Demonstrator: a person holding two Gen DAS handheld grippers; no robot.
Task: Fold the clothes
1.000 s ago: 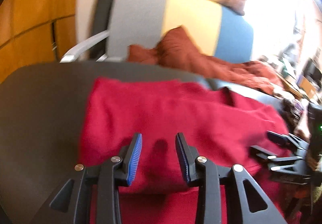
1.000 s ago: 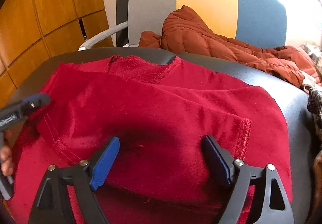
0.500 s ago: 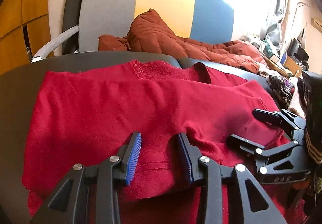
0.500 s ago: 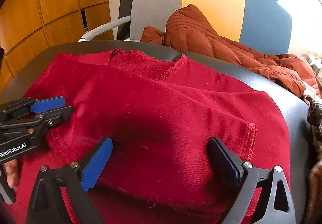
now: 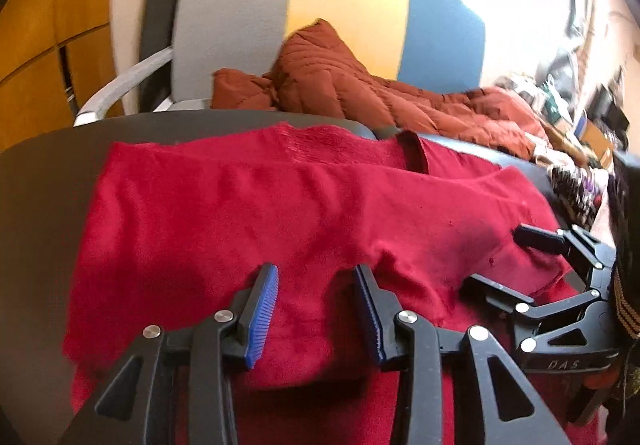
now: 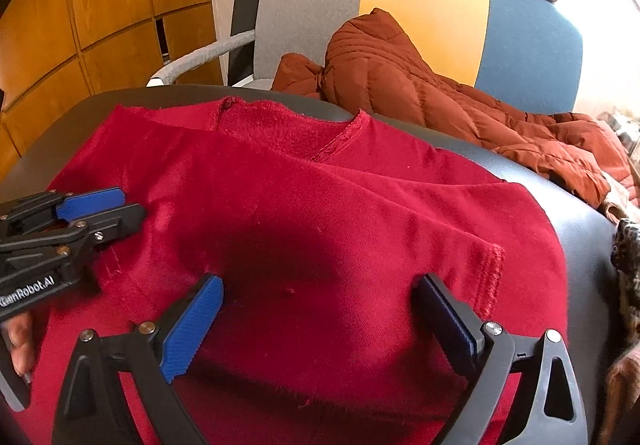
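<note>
A red garment lies partly folded on a dark table, its neckline at the far side. My left gripper hovers over the near fold with its jaws opening. Cloth lies under the gap, and the blue pads do not press it. In the right wrist view the left gripper sits over the garment's left part. My right gripper stands wide open above the red garment, close to a stitched hem, gripping nothing. From the left wrist view, the right gripper shows at the right edge.
Behind the table stands a grey, yellow and blue chair with a rust quilted jacket heaped on it. Wooden panels line the left wall. Patterned clutter lies off the table's right side. A person's fingers hold the left gripper.
The left gripper has come in from the left over the garment, and its jaws stand a little wider. The right jaws have also spread wider.
</note>
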